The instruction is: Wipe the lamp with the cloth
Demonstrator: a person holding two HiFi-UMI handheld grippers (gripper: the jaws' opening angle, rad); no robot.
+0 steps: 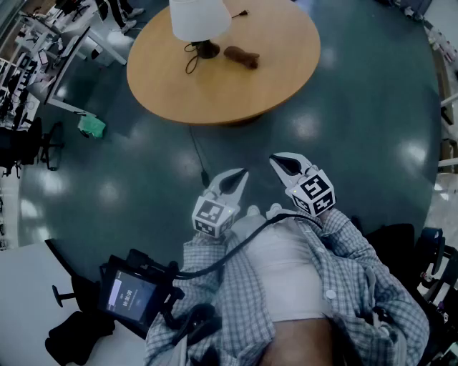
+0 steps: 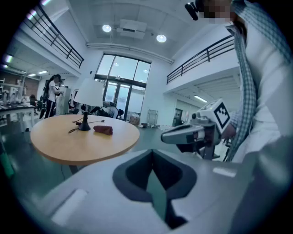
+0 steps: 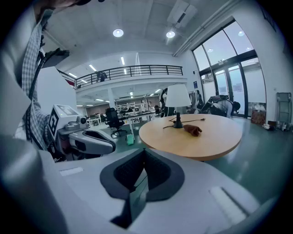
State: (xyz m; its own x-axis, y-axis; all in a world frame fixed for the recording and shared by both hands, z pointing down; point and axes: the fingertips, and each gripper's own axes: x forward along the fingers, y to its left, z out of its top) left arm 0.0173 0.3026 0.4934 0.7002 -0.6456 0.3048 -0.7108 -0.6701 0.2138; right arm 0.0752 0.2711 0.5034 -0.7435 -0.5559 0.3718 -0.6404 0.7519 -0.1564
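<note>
A table lamp (image 1: 199, 21) with a white shade and dark base stands on a round wooden table (image 1: 286, 71) far ahead of me. A dark reddish-brown cloth (image 1: 242, 56) lies bunched just right of the lamp's base. Both grippers are held close to my body, well short of the table. My left gripper (image 1: 235, 181) is shut and empty; my right gripper (image 1: 286, 166) is shut and empty too. The lamp (image 2: 88, 98) and cloth (image 2: 103, 130) show small in the left gripper view, and the lamp (image 3: 177, 100) and cloth (image 3: 192, 130) likewise in the right gripper view.
A dark cord (image 1: 197, 154) runs from the table down across the teal floor. A green object (image 1: 91, 126) lies on the floor to the left, near desks and office chairs (image 1: 28, 146). A device with a lit screen (image 1: 132, 297) hangs at my left side.
</note>
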